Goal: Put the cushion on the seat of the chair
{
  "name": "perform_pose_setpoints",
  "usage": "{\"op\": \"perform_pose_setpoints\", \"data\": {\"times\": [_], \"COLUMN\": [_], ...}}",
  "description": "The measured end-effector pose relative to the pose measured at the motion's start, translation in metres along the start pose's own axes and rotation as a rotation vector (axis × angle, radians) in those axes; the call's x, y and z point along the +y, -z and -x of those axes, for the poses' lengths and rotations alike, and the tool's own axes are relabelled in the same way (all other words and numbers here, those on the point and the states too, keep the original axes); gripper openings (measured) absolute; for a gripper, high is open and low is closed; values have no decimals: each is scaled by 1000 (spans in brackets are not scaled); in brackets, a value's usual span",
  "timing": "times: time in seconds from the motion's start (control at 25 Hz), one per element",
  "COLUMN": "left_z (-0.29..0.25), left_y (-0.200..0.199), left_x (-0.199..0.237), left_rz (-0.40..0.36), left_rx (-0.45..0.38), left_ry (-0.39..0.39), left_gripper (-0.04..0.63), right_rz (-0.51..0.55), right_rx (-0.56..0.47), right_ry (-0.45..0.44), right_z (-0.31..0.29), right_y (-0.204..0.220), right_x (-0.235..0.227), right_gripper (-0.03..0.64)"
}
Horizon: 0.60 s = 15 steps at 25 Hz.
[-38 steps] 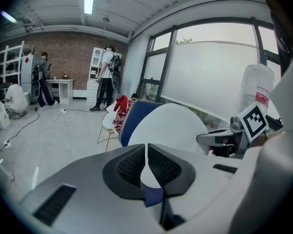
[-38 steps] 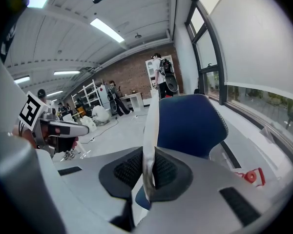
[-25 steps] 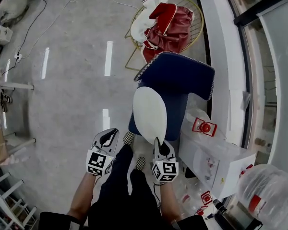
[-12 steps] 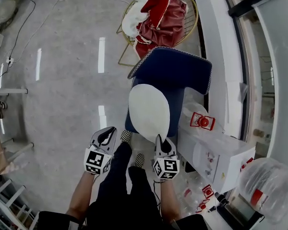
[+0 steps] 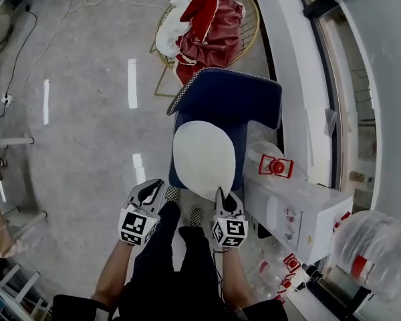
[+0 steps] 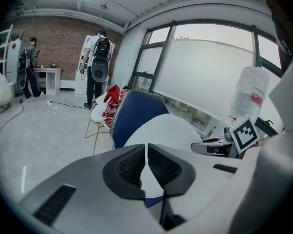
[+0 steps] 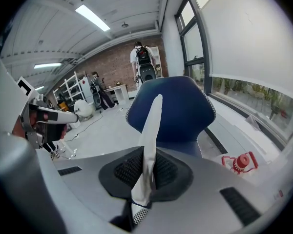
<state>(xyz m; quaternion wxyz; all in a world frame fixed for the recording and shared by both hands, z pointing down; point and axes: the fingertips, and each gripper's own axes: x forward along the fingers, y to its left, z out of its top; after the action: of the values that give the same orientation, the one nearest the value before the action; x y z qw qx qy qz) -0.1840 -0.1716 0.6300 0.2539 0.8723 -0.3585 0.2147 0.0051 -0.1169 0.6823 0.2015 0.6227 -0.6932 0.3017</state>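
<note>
A: Holding the cushion [image 5: 204,158] by its near edge only, pinched thin in the right gripper [image 7: 148,165]. Tipped down over the seat of the blue chair [image 5: 230,95]. Can't tell if touching it yet.

B: And the left gripper [image 6: 146,161]?

A: Pressed together, holding nothing, just beside the cushion.

B: Any way for this to go wrong?

A: Could slip out, with such a small pinch on a soft edge. Could land crooked too, half off the front, then slide to the floor [image 5: 87,132].

B: Anything else?

A: Might bump the white box [image 5: 301,209] close on the right if swung wide. Better to lower slowly and let go late.
</note>
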Motion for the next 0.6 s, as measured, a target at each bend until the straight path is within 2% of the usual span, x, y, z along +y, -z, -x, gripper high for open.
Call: {"op": "perform_pose_setpoints", "data": {"times": [0.32, 0.6], "left_z": [-22, -49], "left_y": [2, 3], "left_x": [-28, -53], "left_rz": [-13, -18], "left_rx": [15, 15], "left_ry": [28, 5], "left_gripper": [32, 32], "right_rz": [1, -26], "right_rx": [1, 6], "right_ry": [-3, -13], "right_z": [-5, -12], "right_y": [9, 24], "right_x": [-32, -70], "right_gripper": [52, 52]}}
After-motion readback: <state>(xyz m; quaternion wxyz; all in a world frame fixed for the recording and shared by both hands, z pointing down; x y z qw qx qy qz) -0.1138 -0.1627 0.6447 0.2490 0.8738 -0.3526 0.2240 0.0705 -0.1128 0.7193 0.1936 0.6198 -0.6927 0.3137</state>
